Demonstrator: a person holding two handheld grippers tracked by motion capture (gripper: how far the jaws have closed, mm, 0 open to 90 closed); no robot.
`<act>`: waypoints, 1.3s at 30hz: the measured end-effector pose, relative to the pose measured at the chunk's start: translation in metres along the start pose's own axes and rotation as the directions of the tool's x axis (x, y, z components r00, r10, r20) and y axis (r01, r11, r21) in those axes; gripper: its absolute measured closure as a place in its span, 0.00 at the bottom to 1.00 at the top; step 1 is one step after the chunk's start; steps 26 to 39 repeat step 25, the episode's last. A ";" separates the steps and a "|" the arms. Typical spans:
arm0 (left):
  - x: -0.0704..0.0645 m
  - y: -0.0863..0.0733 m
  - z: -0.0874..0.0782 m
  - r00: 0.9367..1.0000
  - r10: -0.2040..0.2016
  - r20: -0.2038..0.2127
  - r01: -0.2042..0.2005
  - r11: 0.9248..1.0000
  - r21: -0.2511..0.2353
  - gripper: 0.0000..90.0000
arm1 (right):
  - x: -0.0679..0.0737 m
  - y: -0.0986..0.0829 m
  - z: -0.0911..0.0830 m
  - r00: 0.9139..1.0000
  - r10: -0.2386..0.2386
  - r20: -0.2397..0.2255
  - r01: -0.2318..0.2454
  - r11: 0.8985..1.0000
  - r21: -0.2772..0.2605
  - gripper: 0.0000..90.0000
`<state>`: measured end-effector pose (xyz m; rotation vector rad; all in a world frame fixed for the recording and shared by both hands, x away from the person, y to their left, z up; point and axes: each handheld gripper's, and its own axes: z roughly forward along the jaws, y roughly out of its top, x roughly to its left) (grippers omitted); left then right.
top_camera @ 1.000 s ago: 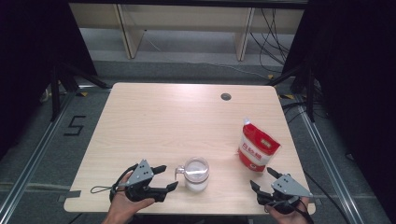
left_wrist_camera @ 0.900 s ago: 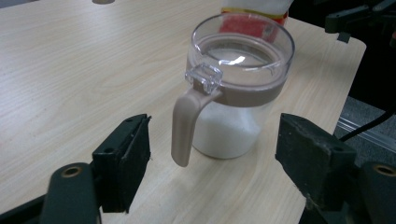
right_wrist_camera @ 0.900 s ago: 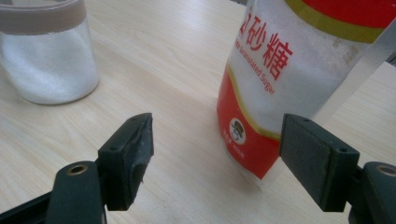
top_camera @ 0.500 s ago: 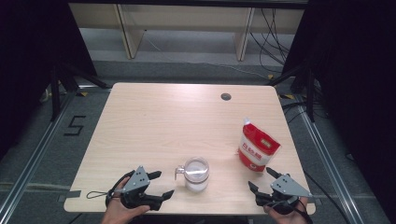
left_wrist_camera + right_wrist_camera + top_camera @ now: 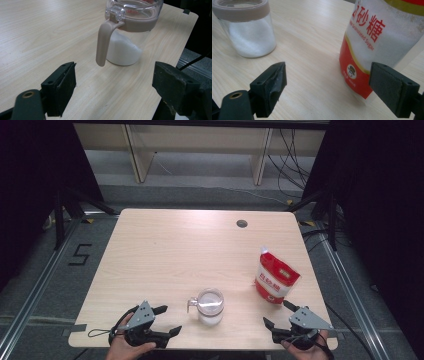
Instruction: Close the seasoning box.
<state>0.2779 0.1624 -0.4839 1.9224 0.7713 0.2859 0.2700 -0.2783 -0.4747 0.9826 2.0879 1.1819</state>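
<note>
A glass jar [image 5: 210, 306] with a taupe lid and side handle stands near the table's front middle, partly filled with white sugar. A red-and-white sugar bag [image 5: 275, 277] stands upright to its right. My left gripper [image 5: 170, 320] rests open at the front edge, just left of the jar. In the left gripper view the jar's handle [image 5: 102, 42] points toward the open left gripper [image 5: 115, 87], apart from it. My right gripper [image 5: 276, 314] is open below the bag. The right gripper view has the jar [image 5: 249, 32] at the left, the bag [image 5: 377, 37] at the right, and the right gripper [image 5: 328, 85] empty.
The light wooden table [image 5: 175, 250] has a dark cable hole [image 5: 242, 223] at its far right. A floor marking "5" [image 5: 80, 255] lies left of the table. Shelving and cables stand beyond the far edge.
My left gripper has drawn back toward the front edge, a little away from the jar. The right gripper, jar and bag have stayed put.
</note>
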 end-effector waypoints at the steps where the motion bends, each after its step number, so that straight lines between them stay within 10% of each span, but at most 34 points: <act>1: 0.000 0.000 0.000 1.000 0.003 0.000 -0.003 1.000 0.002 0.20 | 0.003 0.000 -0.001 0.999 0.032 -0.003 -0.032 0.999 0.014 0.18; 39: 0.005 -0.003 0.001 1.000 0.011 0.018 -0.011 1.000 0.008 0.17 | -0.001 -0.002 0.004 0.999 -0.036 -0.014 0.036 0.999 0.003 0.18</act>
